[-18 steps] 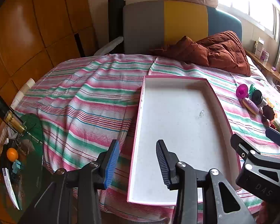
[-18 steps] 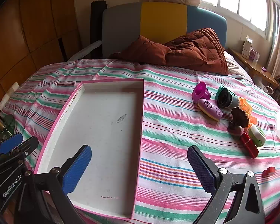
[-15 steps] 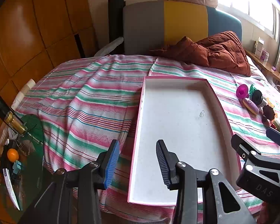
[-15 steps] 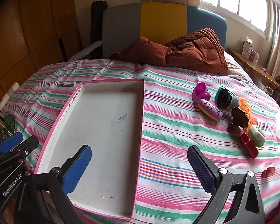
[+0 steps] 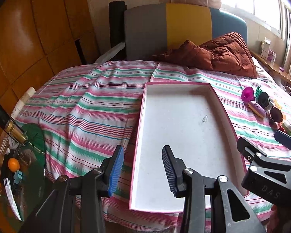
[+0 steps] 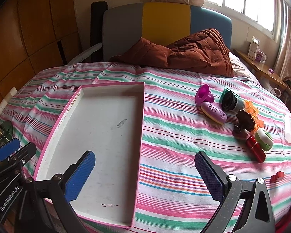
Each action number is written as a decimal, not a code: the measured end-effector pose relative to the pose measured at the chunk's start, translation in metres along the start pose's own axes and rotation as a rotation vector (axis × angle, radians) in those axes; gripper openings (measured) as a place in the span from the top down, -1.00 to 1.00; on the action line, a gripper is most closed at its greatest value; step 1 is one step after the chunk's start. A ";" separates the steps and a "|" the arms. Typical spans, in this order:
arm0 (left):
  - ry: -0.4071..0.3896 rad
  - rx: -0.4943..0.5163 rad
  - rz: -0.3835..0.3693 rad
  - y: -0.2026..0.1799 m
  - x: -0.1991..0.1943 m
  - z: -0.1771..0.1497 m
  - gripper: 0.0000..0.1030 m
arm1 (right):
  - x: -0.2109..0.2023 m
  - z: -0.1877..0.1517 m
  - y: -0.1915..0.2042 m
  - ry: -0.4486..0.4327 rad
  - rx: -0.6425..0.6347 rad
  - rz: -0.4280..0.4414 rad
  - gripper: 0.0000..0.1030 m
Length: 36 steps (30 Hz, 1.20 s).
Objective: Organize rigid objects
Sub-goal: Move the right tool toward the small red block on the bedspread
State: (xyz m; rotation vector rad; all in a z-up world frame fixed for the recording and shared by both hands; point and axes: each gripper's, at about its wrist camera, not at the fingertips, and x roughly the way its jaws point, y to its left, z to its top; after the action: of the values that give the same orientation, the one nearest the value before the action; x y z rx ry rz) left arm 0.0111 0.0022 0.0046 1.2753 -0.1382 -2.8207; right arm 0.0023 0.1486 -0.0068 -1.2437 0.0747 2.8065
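A shallow white tray with a pink rim lies empty on the striped bed. To its right lie several small items: a magenta funnel piece, a purple oval case, a dark cylinder, a brown piece, a green-white case and a red tube. My right gripper is open and empty, above the tray's near right edge. My left gripper is open and empty at the tray's near left corner.
A rust-brown quilt lies at the headboard. A small red piece sits near the right edge of the bed. A glass side table with bottles and clutter stands left of the bed. A wooden shelf runs under the window.
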 end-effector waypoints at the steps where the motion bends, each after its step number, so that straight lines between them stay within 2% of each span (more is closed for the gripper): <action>1: 0.000 0.000 -0.008 -0.001 0.000 0.000 0.20 | -0.001 0.000 0.000 -0.003 -0.004 0.000 -1.00; 8: 0.026 -0.006 -0.100 -0.005 0.001 -0.002 0.20 | -0.007 0.002 -0.002 -0.022 -0.031 -0.003 -1.00; 13: 0.032 0.003 -0.150 -0.010 0.001 -0.004 0.20 | -0.012 0.006 -0.018 -0.031 -0.020 -0.013 -1.00; 20: 0.011 0.066 -0.087 -0.023 -0.004 -0.009 0.20 | -0.017 0.004 -0.051 -0.025 0.048 -0.014 -1.00; 27: 0.009 0.113 -0.030 -0.030 -0.006 -0.011 0.20 | -0.020 -0.001 -0.068 -0.017 0.067 -0.023 -1.00; 33: 0.018 0.116 -0.057 -0.034 -0.006 -0.011 0.20 | -0.021 -0.012 -0.098 0.025 0.136 0.011 -1.00; 36: 0.038 0.126 -0.123 -0.039 -0.005 -0.012 0.20 | -0.024 -0.017 -0.125 0.047 0.193 0.044 -1.00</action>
State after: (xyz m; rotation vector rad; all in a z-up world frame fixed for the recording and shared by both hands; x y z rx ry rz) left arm 0.0234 0.0411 -0.0035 1.4083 -0.2478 -2.9303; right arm 0.0410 0.2706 -0.0026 -1.2764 0.3702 2.7280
